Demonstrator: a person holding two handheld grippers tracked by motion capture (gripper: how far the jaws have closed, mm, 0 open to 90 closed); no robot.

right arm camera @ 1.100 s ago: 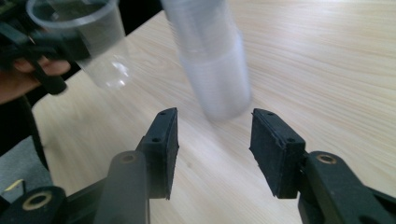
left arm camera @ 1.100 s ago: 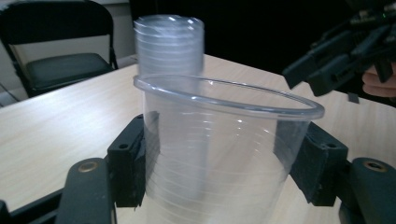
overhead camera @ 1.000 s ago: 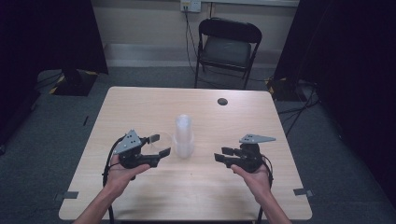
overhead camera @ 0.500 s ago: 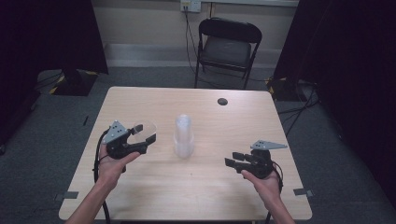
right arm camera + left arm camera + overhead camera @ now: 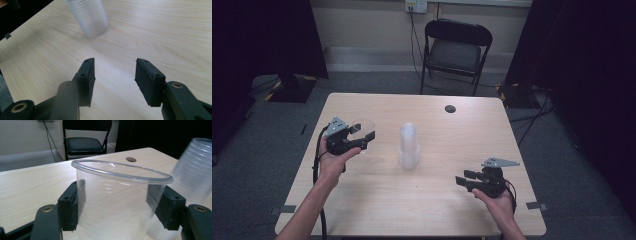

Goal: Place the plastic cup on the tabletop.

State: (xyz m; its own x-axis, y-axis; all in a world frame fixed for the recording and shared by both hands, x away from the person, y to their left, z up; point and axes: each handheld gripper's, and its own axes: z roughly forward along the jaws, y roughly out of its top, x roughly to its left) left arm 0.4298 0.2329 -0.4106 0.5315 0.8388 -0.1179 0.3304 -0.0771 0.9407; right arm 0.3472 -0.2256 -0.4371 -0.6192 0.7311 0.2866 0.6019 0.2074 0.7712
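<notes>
High view: the left hand-held gripper (image 5: pixel 362 139), grasping a single clear cup (image 5: pixel 363 126), had carried it leftward away from the cup stack (image 5: pixel 408 146); separation of one cup appeared done. The right hand-held gripper (image 5: pixel 463 179) had withdrawn toward the counter (image 5: pixel 447 210) edge.

Left gripper view: pads clamped the cup (image 5: pixel 117 200); the stack (image 5: pixel 192 180) stood just right.

Right gripper view: jaws released, empty; the stack (image 5: pixel 88 17) lay ahead.

A folding chair (image 5: pixel 457 50) stood beyond.

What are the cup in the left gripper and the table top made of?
Cup: likely thin clear plastic, glossy; the table grain shows through its ribbed wall and the rim glints. Table: pale wood-grain surface, matte, probably laminate rather than solid wood; the look leaves that open.
</notes>
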